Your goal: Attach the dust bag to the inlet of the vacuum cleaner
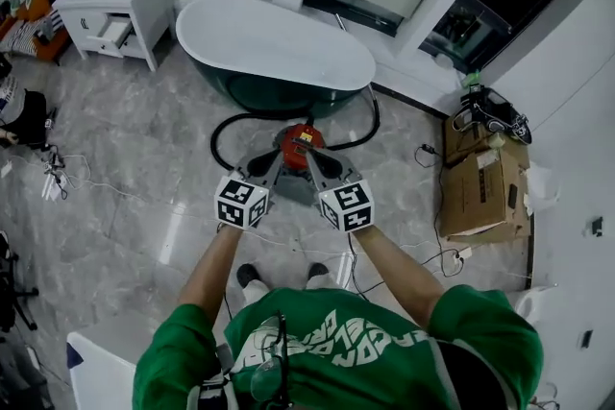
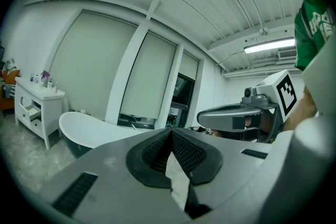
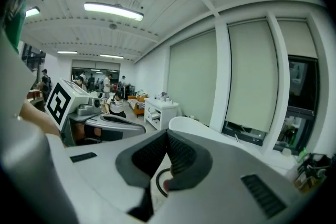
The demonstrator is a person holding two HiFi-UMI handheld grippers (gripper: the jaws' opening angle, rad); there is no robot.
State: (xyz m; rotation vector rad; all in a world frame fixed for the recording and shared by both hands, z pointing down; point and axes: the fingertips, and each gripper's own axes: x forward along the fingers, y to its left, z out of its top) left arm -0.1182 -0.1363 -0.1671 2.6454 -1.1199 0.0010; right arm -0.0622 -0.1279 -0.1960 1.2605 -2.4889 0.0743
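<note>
Left gripper (image 2: 171, 130): jaws clenched, empty.
Right gripper (image 3: 167, 133): clenched too, empty.
Vacuum cleaner (image 1: 300, 139): red, just beside bathtub (image 1: 274, 43); I cannot tell its direction.
Writing: shirt (image 1: 336, 341) print, unreadable for me.

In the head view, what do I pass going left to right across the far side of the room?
First the white cabinet, then the bathtub, then the cardboard box.

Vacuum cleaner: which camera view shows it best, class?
The head view: the red vacuum cleaner and its looping black hose show from above, partly covered. The right gripper view shows only a red sliver and a bit of hose between its jaws. The left gripper view shows nothing of it.
</note>
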